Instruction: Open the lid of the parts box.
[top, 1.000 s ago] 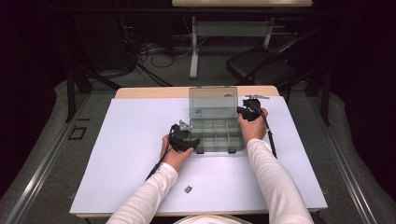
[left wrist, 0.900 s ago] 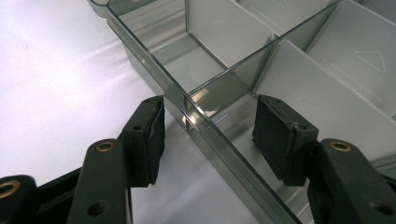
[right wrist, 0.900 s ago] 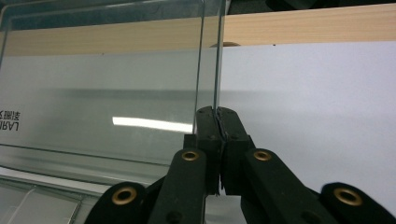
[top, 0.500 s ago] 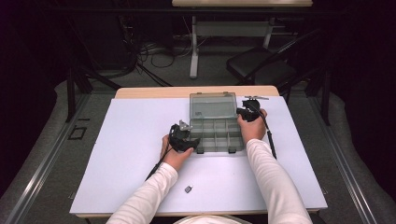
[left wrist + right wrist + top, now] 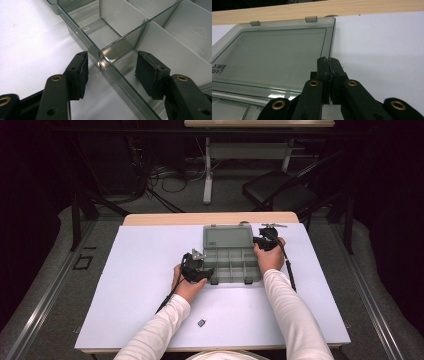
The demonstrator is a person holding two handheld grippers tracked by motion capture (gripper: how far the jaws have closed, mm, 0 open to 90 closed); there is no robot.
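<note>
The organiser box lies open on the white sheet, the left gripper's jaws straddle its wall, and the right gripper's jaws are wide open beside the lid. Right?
Not quite: the right gripper is shut, its jaws pressed together with nothing between them, as the right gripper view shows. The rest holds: box open, left gripper straddling the wall.

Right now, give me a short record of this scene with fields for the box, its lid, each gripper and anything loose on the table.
box: clear grey compartment organizer box, its compartments look empty
lid: lid open, laid back flat toward the far edge
left gripper: left gripper open, jaws astride the box's near left wall, pads apart from it
right gripper: right gripper shut, at the lid's right edge
loose item: small dark part on the white table, near the front edge
</note>
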